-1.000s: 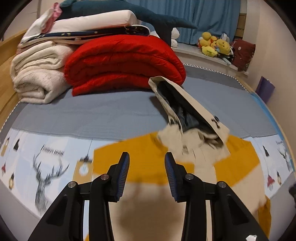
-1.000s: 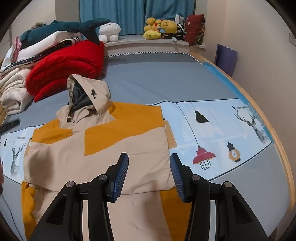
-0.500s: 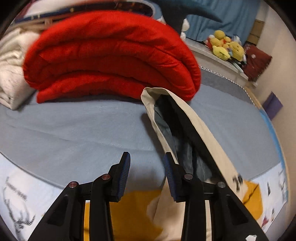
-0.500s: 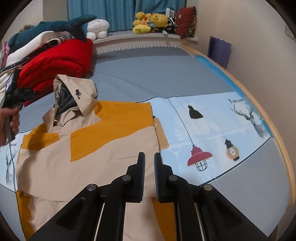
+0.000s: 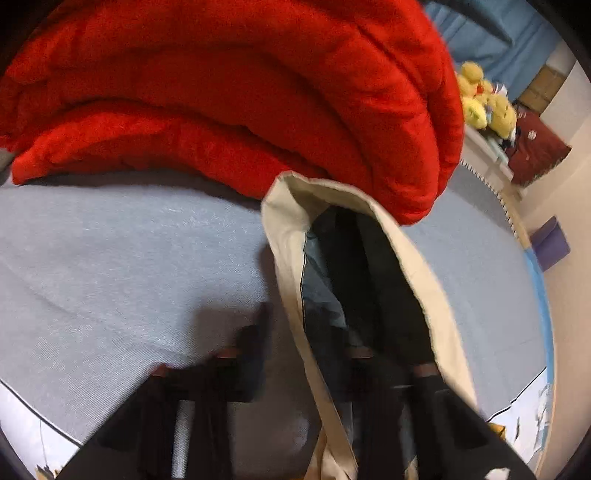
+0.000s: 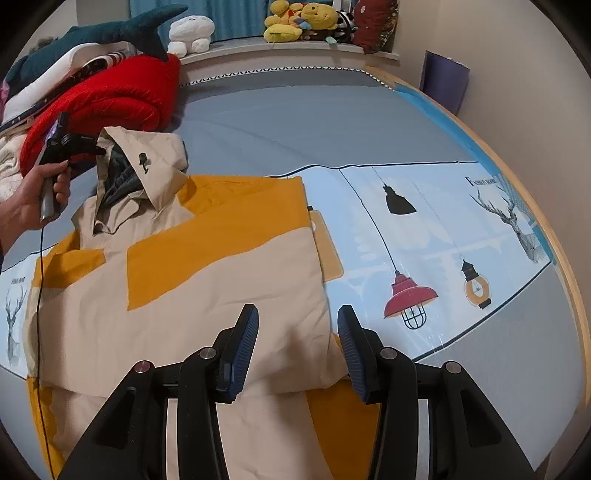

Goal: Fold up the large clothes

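Note:
A beige and mustard hooded jacket lies flat on the bed, its sleeves folded in. Its hood stands up at the far left, dark lining showing. A person's hand holds my left gripper at the hood's left rim. In the blurred left wrist view the beige hood rim runs between the dark fingers of my left gripper, which is shut on it. My right gripper hovers over the jacket's right edge, its jaws opening, pads off the cloth.
A folded red quilt lies just behind the hood, with white blankets and a plush shark stacked beyond it. Soft toys sit on the sill. The bed's wooden rim curves along the right.
My left gripper has travelled from above the jacket's body up to the hood, whose rim now lies between its fingers. My right gripper shut, then opened again, and sank a little.

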Demonstrator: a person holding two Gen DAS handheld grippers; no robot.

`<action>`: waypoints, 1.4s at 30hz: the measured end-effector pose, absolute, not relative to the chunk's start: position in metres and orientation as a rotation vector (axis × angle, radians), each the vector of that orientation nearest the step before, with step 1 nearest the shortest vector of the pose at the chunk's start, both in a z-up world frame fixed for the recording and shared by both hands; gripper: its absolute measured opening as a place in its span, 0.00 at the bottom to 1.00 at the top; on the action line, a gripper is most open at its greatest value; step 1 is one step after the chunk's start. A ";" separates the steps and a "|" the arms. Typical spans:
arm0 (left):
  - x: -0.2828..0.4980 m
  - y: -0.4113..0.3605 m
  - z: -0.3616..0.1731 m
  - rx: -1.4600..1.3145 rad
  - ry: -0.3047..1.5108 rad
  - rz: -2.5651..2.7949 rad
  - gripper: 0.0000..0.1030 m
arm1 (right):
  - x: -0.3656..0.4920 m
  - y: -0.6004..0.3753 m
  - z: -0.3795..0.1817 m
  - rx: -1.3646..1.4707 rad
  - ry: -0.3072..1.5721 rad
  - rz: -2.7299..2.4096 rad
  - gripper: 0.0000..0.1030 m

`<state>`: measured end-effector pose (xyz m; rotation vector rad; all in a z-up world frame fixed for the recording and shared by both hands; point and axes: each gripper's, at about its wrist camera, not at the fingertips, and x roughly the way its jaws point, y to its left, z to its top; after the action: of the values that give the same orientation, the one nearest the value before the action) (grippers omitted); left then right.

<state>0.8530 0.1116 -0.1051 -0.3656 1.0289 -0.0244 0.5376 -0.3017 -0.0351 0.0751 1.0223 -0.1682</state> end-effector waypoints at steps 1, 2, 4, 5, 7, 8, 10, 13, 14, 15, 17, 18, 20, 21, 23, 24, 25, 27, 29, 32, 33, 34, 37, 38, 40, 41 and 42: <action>0.854 0.109 -0.106 -0.346 1.041 -0.015 0.01 | 0.538 -0.303 -0.035 0.086 1.024 -0.168 0.45; 0.851 0.106 -0.101 -0.313 1.029 -0.008 0.01 | 0.538 -0.303 -0.034 0.098 1.025 -0.165 0.45; 0.840 0.100 -0.084 -0.271 0.979 -0.025 0.00 | 0.537 -0.304 -0.031 0.101 1.020 -0.154 0.45; 0.827 0.093 -0.067 -0.232 0.943 -0.047 0.00 | 0.536 -0.304 -0.028 0.097 1.014 -0.149 0.45; 0.795 0.073 -0.035 -0.131 0.877 -0.102 0.00 | 0.535 -0.307 -0.021 0.103 0.995 -0.147 0.45; 0.774 0.062 -0.020 -0.076 0.841 -0.130 0.00 | 0.534 -0.308 -0.017 0.116 0.983 -0.145 0.45; 0.716 0.037 0.011 0.041 0.763 -0.211 0.00 | 0.531 -0.311 -0.009 0.144 0.959 -0.134 0.45; 0.620 0.003 0.038 0.213 0.655 -0.303 0.00 | 0.526 -0.311 0.004 0.181 0.923 -0.104 0.45; 0.579 -0.008 0.042 0.268 0.622 -0.335 0.00 | 0.525 -0.310 0.008 0.193 0.909 -0.096 0.45; 0.543 -0.017 0.041 0.316 0.606 -0.362 0.00 | 0.523 -0.310 0.013 0.205 0.893 -0.086 0.45; 0.469 -0.029 0.026 0.385 0.617 -0.392 0.05 | 0.517 -0.309 0.025 0.249 0.849 -0.052 0.45; 0.439 -0.029 0.013 0.390 0.658 -0.393 0.11 | 0.515 -0.308 0.029 0.267 0.836 -0.040 0.45; 0.397 -0.023 -0.013 0.350 0.778 -0.381 0.11 | 0.509 -0.306 0.037 0.315 0.803 -0.003 0.50; 0.378 -0.017 -0.024 0.321 0.829 -0.373 0.11 | 0.506 -0.304 0.039 0.329 0.792 0.014 0.52; 0.348 0.000 -0.038 0.249 0.902 -0.347 0.11 | 0.501 -0.296 0.041 0.345 0.787 0.055 0.54; 0.339 0.008 -0.041 0.207 0.936 -0.327 0.11 | 0.499 -0.293 0.040 0.353 0.790 0.078 0.54; 0.334 0.013 -0.043 0.176 0.961 -0.305 0.11 | 0.498 -0.289 0.039 0.360 0.798 0.102 0.54; 0.334 0.022 -0.037 0.099 0.980 -0.248 0.11 | 0.497 -0.282 0.032 0.372 0.820 0.130 0.54; 0.350 0.031 -0.032 -0.025 1.008 -0.222 0.11 | 0.500 -0.272 0.021 0.404 0.857 0.165 0.54; 0.370 0.051 -0.035 -0.146 1.009 -0.205 0.11 | 0.509 -0.256 0.003 0.448 0.915 0.212 0.54; 0.377 0.055 -0.039 -0.157 1.025 -0.185 0.11 | 0.511 -0.252 -0.003 0.462 0.926 0.233 0.54; 0.384 0.056 -0.042 -0.166 1.034 -0.184 0.11 | 0.514 -0.245 -0.009 0.474 0.941 0.259 0.54; 0.402 0.058 -0.056 -0.167 1.065 -0.199 0.13 | 0.524 -0.220 -0.029 0.506 0.992 0.342 0.54; 0.406 0.061 -0.062 -0.172 1.082 -0.189 0.13 | 0.528 -0.214 -0.036 0.526 1.012 0.366 0.54; 0.412 0.069 -0.071 -0.219 1.114 -0.183 0.13 | 0.533 -0.203 -0.046 0.543 1.036 0.385 0.54; 0.413 0.072 -0.072 -0.231 1.118 -0.187 0.13 | 0.536 -0.197 -0.050 0.547 1.041 0.396 0.54; 0.415 0.073 -0.074 -0.239 1.120 -0.193 0.13 | 0.539 -0.193 -0.053 0.546 1.045 0.405 0.54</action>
<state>0.4153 0.0728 -0.0736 -0.2391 1.1196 -0.1927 0.5394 -0.1928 -0.0529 0.5462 1.0455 0.4050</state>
